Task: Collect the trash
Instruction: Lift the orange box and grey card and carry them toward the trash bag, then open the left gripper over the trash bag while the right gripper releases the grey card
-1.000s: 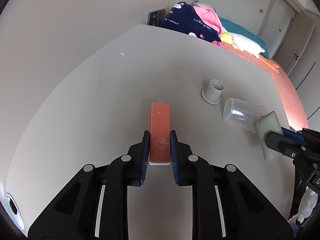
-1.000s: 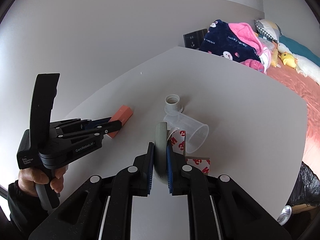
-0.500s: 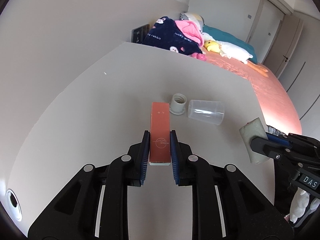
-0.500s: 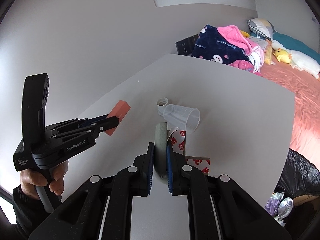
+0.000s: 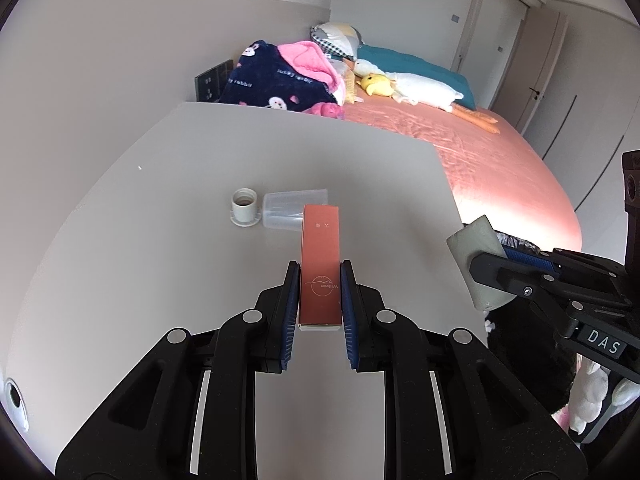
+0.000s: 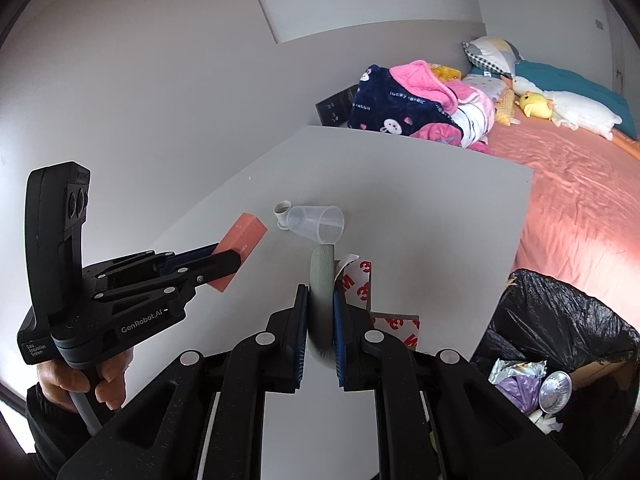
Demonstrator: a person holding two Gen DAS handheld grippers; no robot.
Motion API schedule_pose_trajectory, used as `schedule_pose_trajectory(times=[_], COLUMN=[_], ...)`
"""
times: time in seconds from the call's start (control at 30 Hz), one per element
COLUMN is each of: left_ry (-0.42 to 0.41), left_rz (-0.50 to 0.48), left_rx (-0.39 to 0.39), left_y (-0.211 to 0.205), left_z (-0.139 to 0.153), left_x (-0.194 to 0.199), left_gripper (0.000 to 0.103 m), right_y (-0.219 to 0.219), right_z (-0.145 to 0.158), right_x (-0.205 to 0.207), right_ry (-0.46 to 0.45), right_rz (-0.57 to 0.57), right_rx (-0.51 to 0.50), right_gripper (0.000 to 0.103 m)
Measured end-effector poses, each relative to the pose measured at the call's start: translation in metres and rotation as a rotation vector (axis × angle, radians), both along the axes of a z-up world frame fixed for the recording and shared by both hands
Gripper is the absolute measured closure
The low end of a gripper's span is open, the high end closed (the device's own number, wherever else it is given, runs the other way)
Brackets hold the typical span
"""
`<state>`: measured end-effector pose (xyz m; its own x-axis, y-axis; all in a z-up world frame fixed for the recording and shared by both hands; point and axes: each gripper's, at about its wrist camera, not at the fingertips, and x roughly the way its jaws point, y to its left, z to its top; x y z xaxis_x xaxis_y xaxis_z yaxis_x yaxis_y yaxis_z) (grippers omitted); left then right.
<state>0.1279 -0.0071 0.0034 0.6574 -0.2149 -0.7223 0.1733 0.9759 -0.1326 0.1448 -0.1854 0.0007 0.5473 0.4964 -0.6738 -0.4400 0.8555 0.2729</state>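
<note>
Because both pieces of trash are already lifted off the white table (image 5: 160, 240), each gripper is holding its item clamped so that it cannot slip during the carry. The left gripper (image 5: 320, 296) is pressing its two pads on the long sides of the orange carton (image 5: 321, 264), near one end, so most of the carton is sticking out forward past the fingers and hanging above the table. The right gripper (image 6: 321, 320) is squeezing the grey foam tape roll (image 6: 322, 292) flat between its jaws; the white backing with red print (image 6: 358, 280) is peeling away and hanging loose at the right side of the jaws.

I judge that the two hands are bringing these things toward the bin with the black bag (image 6: 560, 320), which is standing just beside the table's near right corner and is already holding some foil and wrappers. The right gripper is nearer to it.

On the table the clear plastic cup (image 6: 318, 222) is lying on its side, touching or almost touching the small white cap (image 6: 283, 212) that is standing upright. These two are waiting there, probably because both grippers are full now.
</note>
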Motion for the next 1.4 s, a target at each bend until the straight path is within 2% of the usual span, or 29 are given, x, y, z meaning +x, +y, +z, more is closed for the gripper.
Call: schedule_pose_trajectory(times=[0.97,1.27,1.4], left_ry=[0.006,0.019,0.048], left_rz=[-0.269,-0.360,-0.410], left_rx=[-0.016,-0.019,-0.028], left_y=[-0.149,-0.186,-0.202], left_z=[0.010,0.008,0.002], left_x=[-0.017,-0.020,-0.020], left_gripper=[0.083,0.083,0.083], right_y=[-0.144,-0.183,-0.203], right_z=[0.018,0.018,0.017], right_x=[-0.050,-0.060,-0.059], right_ry=[-0.039,-0.026,0.008], right_rz=[-0.245,-0.333,-0.385], right_rx=[0.026,0.016,0.003], right_gripper=[0.090,0.090,0.090])
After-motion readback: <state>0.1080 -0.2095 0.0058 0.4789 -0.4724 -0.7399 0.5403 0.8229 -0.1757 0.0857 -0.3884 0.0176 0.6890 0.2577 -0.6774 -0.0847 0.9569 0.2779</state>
